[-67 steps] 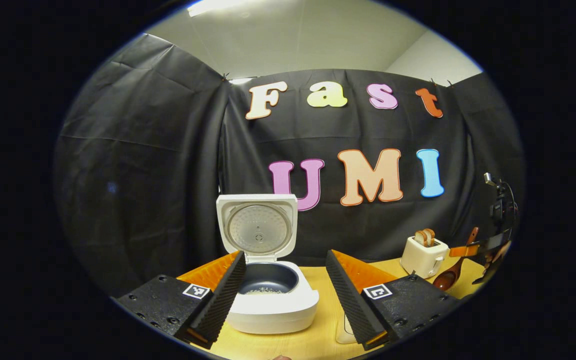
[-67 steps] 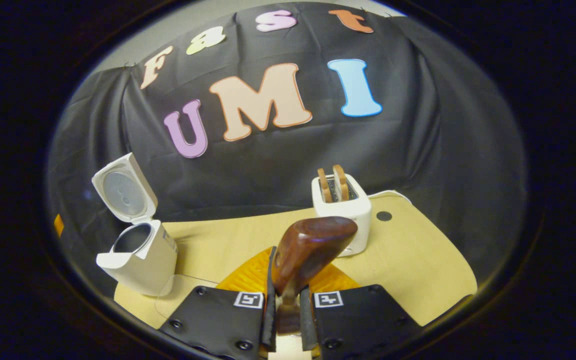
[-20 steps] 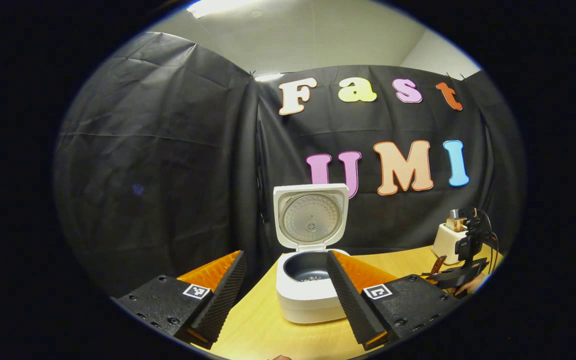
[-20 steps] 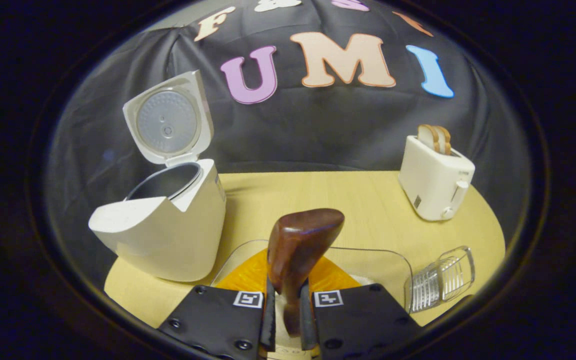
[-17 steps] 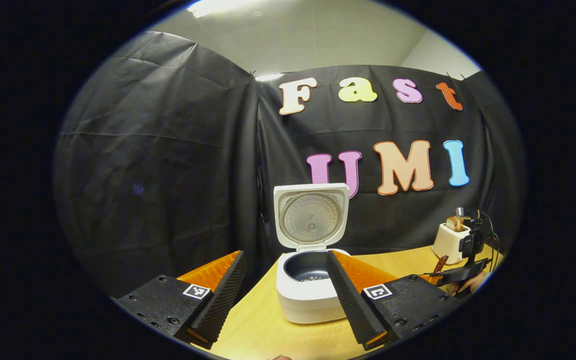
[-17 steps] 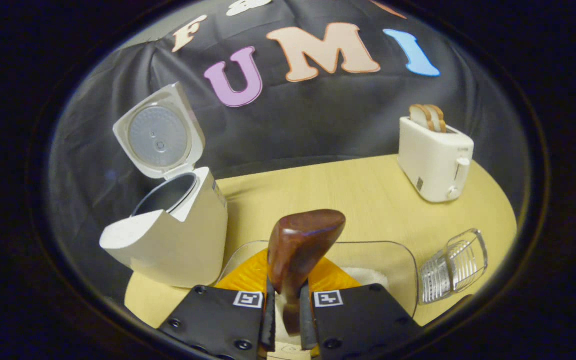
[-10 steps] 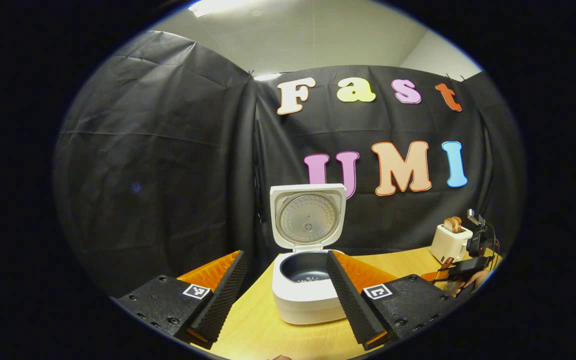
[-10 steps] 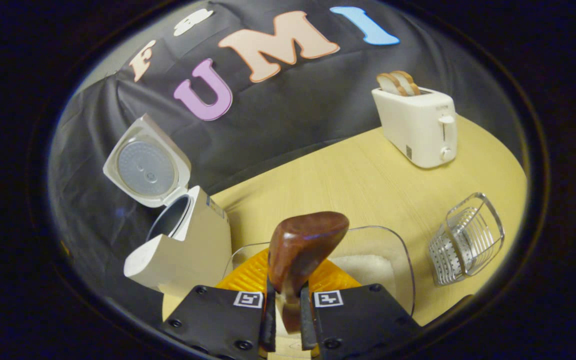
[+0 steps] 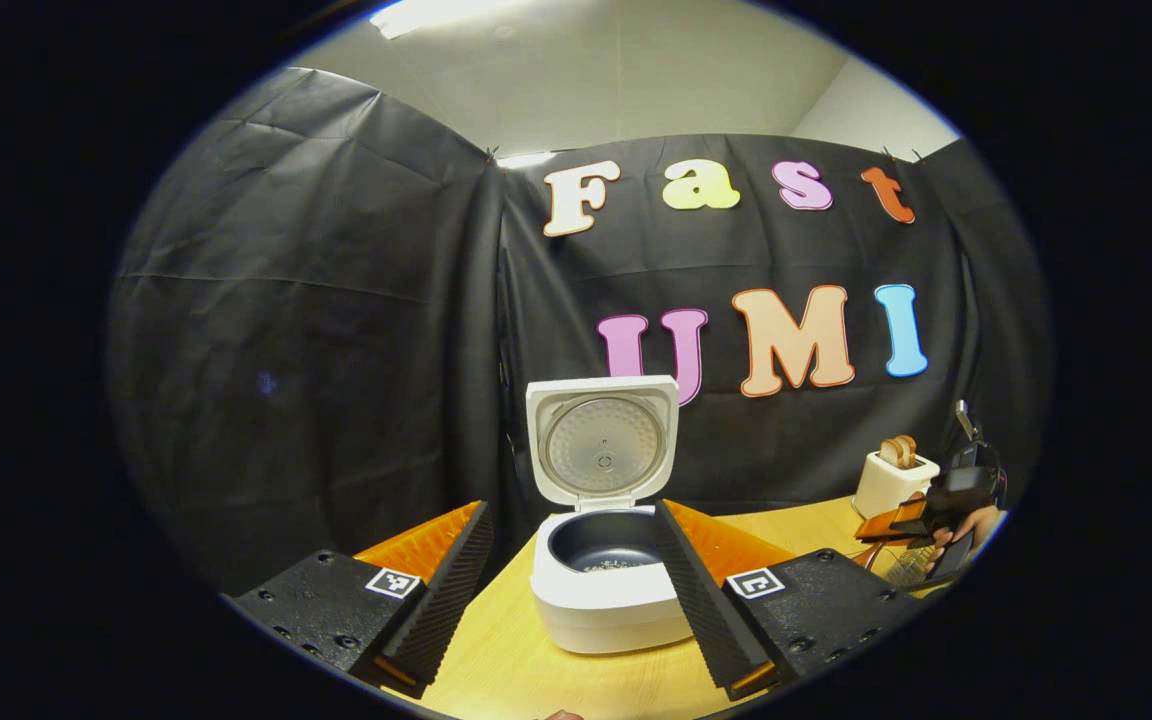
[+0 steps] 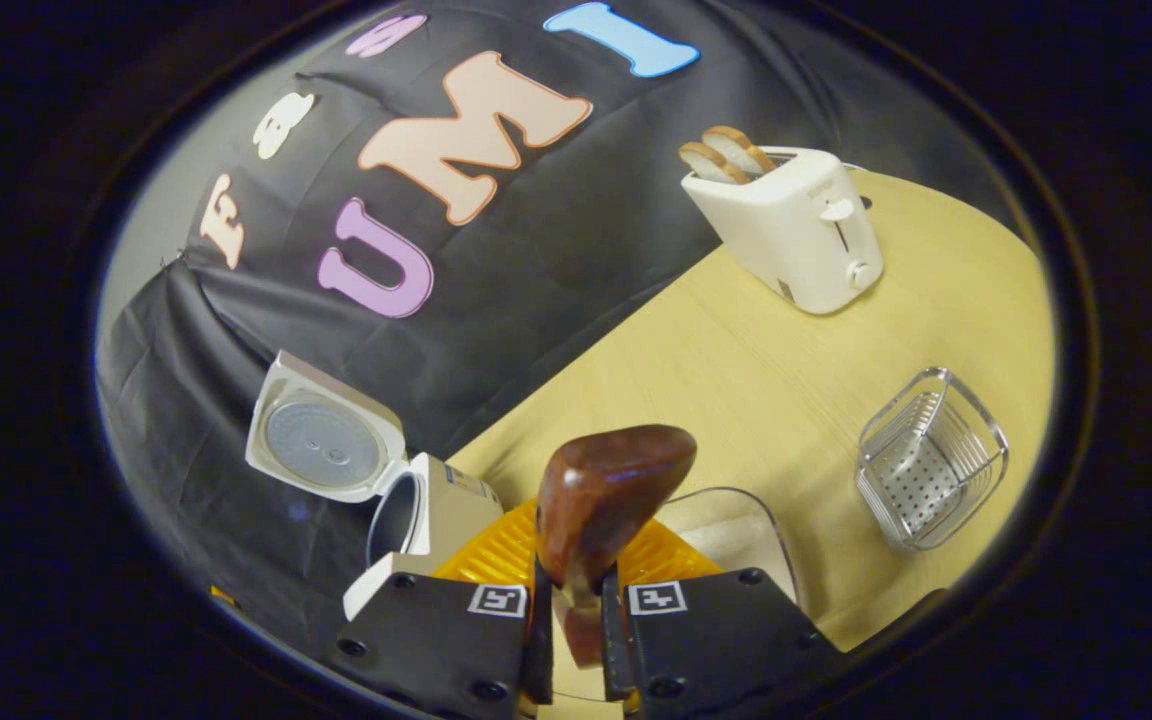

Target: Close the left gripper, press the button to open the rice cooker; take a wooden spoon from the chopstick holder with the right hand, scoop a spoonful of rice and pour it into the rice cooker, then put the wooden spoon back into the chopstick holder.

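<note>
The white rice cooker [image 9: 608,595] stands with its lid [image 9: 602,440] up, and a little rice lies in its dark pot [image 9: 608,543]. My left gripper [image 9: 568,590] is open in front of it, fingers either side of the pot. My right gripper [image 10: 572,625] is shut on the dark wooden spoon [image 10: 604,500], whose bowl rises above the fingers. That view is tilted. The cooker [image 10: 416,520] lies low on the left. A clear rice tray [image 10: 736,535] sits behind the spoon. The wire chopstick holder [image 10: 926,458] stands to the right. The right gripper [image 9: 936,515] and its hand show far right.
A white toaster [image 10: 791,225] with two bread slices stands at the back of the wooden table [image 10: 736,370], small at the right [image 9: 894,478] in the left gripper view. Black cloth walls close the booth behind.
My right gripper has rolled with the spoon, so the scene tilts and the chopstick holder has come further into view. The cooker has slid lower left. The left gripper barely moved.
</note>
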`<state>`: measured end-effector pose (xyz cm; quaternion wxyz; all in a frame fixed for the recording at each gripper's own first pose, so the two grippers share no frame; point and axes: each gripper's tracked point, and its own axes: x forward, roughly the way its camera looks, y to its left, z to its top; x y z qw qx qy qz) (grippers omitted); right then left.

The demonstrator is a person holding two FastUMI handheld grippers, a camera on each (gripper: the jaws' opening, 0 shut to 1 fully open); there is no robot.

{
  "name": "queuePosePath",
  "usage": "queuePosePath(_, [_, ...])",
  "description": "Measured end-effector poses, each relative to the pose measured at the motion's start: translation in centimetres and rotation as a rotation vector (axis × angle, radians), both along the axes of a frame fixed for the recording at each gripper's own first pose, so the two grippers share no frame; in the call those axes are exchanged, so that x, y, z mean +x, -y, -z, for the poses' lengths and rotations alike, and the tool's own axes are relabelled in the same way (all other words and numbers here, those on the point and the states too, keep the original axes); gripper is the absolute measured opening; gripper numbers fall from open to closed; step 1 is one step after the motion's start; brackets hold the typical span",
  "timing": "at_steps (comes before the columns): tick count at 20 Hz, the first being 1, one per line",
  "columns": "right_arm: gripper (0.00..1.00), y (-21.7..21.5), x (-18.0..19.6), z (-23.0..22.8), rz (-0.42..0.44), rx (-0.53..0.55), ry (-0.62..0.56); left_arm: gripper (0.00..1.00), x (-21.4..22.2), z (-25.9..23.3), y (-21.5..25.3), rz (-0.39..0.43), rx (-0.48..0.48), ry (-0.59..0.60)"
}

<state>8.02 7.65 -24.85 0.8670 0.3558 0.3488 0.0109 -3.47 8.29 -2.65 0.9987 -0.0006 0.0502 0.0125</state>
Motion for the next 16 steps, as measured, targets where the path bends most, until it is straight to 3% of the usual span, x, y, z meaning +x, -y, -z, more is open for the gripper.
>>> queuePosePath(16, [0.23, -9.0, 4.7, -11.0, -0.040, 0.190, 0.129, 0.95, -1.2, 0.8, -3.1, -0.033, -0.039, -0.004])
